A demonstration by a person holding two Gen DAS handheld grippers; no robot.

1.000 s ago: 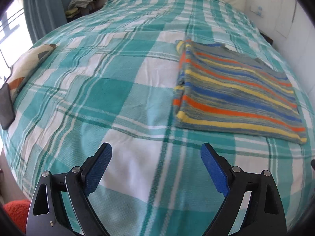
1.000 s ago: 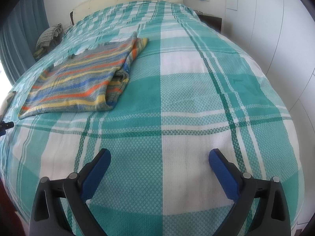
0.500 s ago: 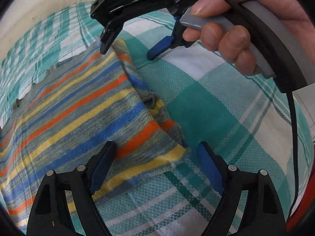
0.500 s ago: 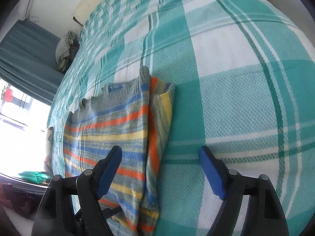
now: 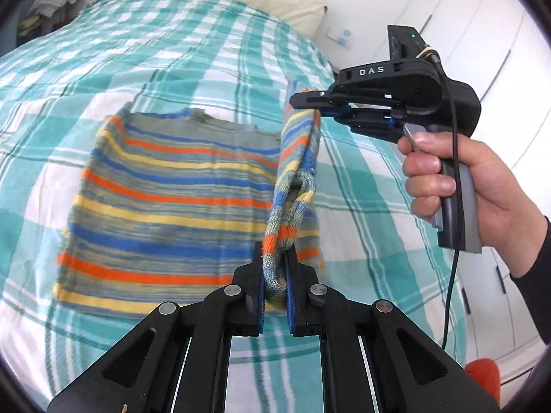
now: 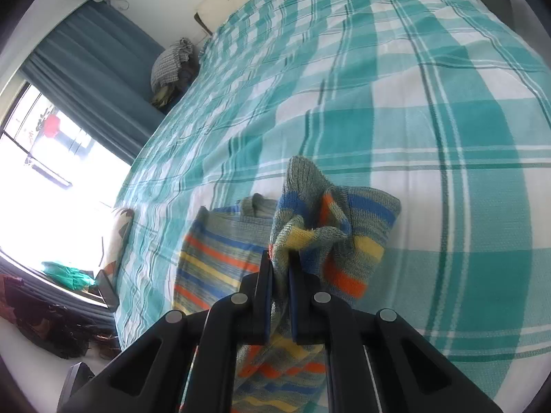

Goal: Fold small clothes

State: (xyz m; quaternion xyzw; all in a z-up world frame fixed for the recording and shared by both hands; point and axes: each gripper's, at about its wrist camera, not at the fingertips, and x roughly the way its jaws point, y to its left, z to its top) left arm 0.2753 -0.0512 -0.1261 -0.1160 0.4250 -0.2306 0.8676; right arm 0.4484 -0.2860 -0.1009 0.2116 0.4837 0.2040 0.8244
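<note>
Both grippers, left gripper (image 5: 275, 275) and right gripper (image 6: 280, 275), have just closed and pinch the striped knit sweater (image 5: 165, 199), its bunched edge at three o'clock above the checked bedspread (image 5: 172, 51).

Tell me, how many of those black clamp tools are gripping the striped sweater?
2. The left gripper pinches the striped sweater at its near edge; the right gripper, held in a hand, pinches the same raised edge farther up the bed.

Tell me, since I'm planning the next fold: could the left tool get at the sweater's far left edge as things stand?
Probably not yet. The left tool is shut on the striped sweater's right edge, as is the right tool. Nothing lies across the sweater, so the path looks free once it lets go.
</note>
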